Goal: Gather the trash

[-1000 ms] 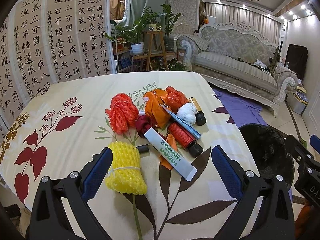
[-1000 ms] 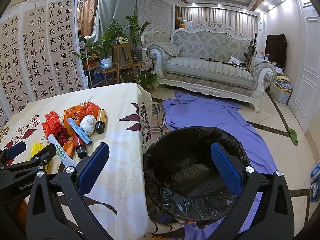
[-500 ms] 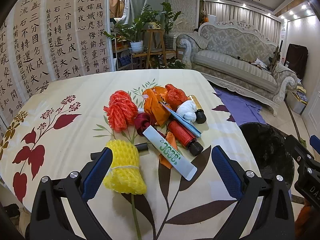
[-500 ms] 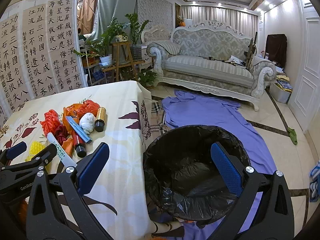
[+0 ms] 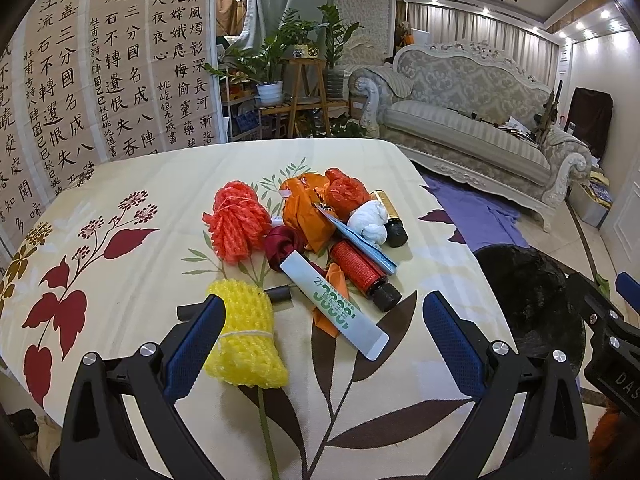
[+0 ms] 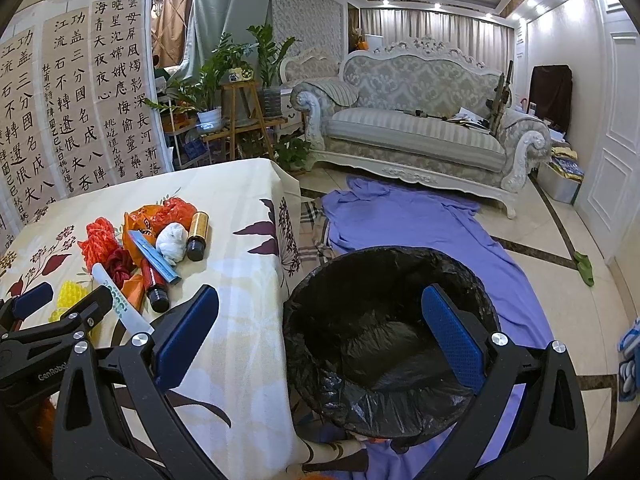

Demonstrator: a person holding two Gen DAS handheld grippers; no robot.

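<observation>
Left tool [image 5: 320, 320] is spread wide, holding nothing, low over the tabletop [image 5: 120, 280]. Its left pad [image 5: 192, 340] touches or just overlaps the yellow net [image 5: 244, 340]; contact cannot be confirmed. The net's long axis runs away from the camera. Beyond the net lies the trash pile: tube [image 5: 336, 304] pointing diagonally toward the near right, red bottle [image 5: 362, 272] alongside, orange net [image 5: 236, 224] farthest left. Right tool [image 6: 320, 328] gapes empty above the bin [image 6: 384, 332], whose near rim is hidden by the tool's frame.

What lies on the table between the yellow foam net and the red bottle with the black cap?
In the left wrist view, the white tube lies slanted between the yellow foam net and the red bottle, over an orange scrap.
</observation>
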